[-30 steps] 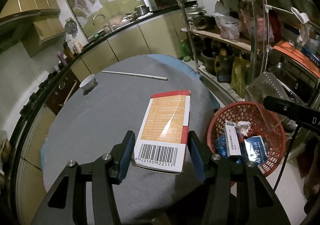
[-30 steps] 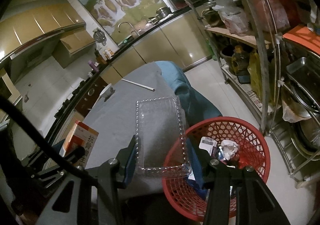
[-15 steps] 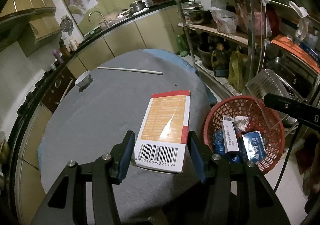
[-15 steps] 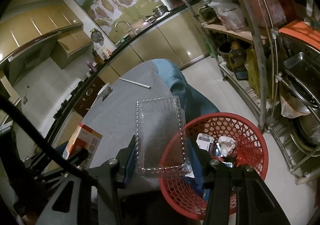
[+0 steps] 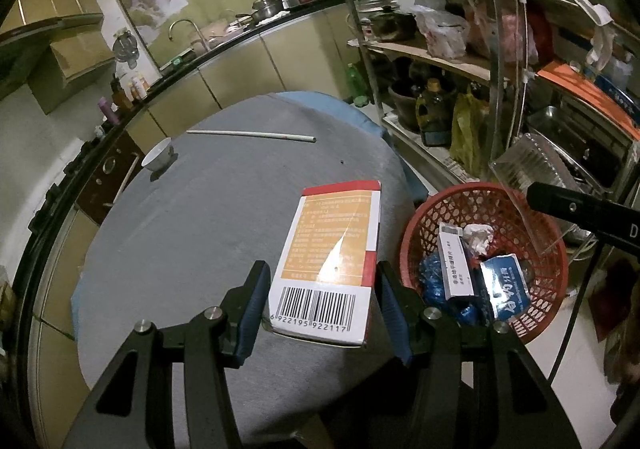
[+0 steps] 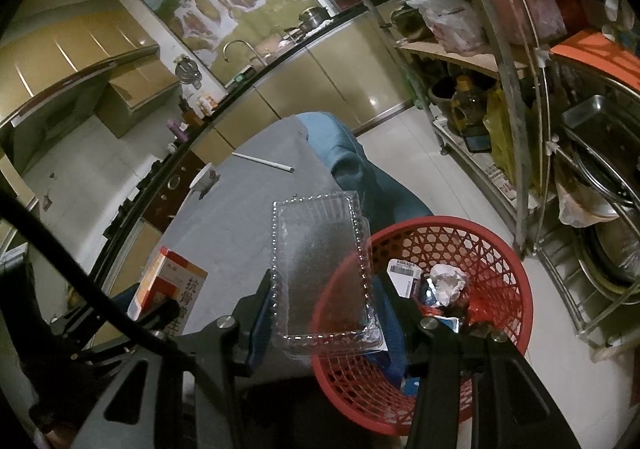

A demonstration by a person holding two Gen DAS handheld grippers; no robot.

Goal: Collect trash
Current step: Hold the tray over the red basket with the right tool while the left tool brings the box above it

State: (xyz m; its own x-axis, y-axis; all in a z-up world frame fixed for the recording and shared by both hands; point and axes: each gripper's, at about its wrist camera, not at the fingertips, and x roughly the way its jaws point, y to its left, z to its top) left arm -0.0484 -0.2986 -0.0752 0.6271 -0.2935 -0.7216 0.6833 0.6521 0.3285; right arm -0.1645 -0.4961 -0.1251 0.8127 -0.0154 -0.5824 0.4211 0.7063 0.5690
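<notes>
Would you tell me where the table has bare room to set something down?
The grey table is bare between the white bowl, the white stick and the held orange box. The red basket beside it is crowded with trash.

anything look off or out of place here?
Nothing spilled or damaged. Leftovers on the grey table: a long white stick and a small white bowl at its far edge. Box and clear tray are gripped, not yet in the red basket.

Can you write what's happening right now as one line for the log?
left hand-held gripper: shut on orange box | right hand-held gripper: shut on clear plastic tray | red basket: holds trash
</notes>
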